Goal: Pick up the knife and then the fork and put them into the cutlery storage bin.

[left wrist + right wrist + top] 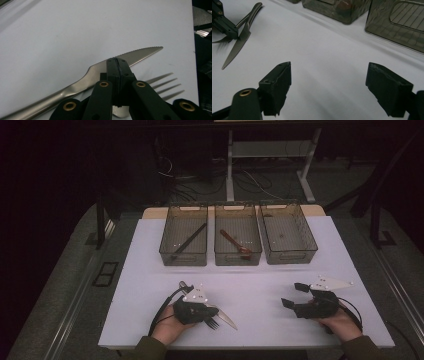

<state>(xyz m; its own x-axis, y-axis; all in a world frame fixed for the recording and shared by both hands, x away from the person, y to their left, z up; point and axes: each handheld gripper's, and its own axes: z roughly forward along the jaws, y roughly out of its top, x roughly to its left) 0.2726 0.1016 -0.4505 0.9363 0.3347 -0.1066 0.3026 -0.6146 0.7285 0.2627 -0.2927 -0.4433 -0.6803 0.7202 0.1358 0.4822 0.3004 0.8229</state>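
On a white table (pixel 150 270), the left gripper (pixel 117 65) is clenched shut, tips resting over a knife (pixel 82 80) beside a fork (pixel 165 85), seemingly to sort them into three bins (pixel 237 242) beyond. The right gripper (pixel 327 85) waits with jaws apart, empty.

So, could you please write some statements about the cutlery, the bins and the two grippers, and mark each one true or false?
1. The left gripper has its jaws closed together. True.
2. The knife has a smooth edge. False: the edge is serrated.
3. A fork lies beside the knife on the white table. True.
4. The right gripper holds the fork. False: its jaws stand open with nothing between them.
5. All three bins are empty. False: the left bin has a dark utensil and the middle bin a brown one; the right bin looks empty.
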